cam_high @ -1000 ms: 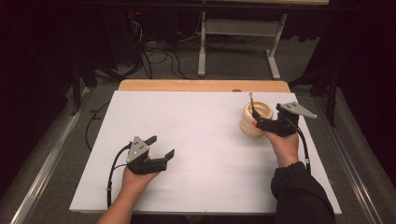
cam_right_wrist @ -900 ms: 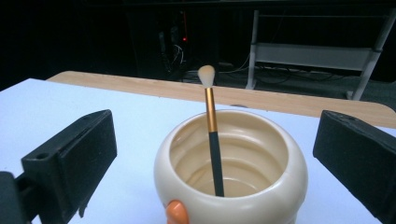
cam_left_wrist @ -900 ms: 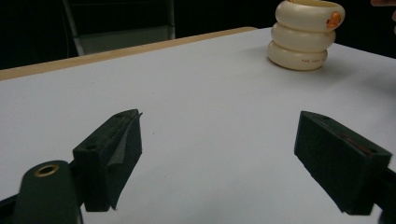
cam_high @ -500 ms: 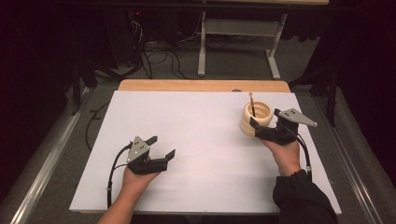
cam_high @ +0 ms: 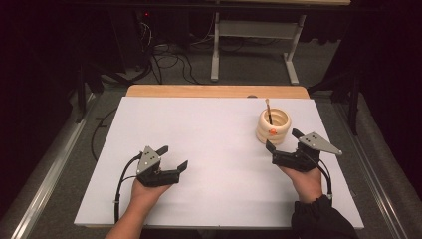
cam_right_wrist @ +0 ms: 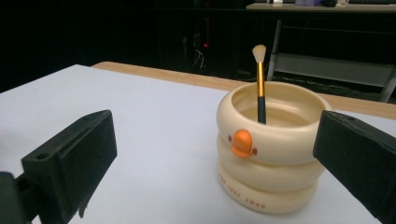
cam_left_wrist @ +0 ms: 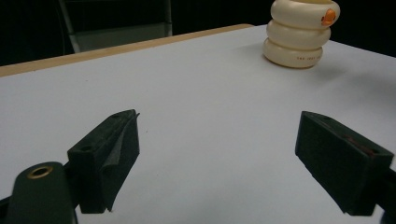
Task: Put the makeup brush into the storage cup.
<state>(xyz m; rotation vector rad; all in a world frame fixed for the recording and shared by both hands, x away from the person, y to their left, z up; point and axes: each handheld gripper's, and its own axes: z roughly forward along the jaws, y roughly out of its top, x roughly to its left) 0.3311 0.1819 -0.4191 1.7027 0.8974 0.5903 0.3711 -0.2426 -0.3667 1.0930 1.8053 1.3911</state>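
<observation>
Right gripper (cam_high: pixel 283 141) has backed off toward the near edge, now just short of the cream ringed holder (cam_high: pixel 274 126) at far right of the white table (cam_high: pixel 209 129); jaws wide, empty. Left gripper (cam_high: pixel 172 158) unmoved, near left, open, empty. Makeup brush (cam_right_wrist: pixel 259 84) stands upright in holder.
</observation>
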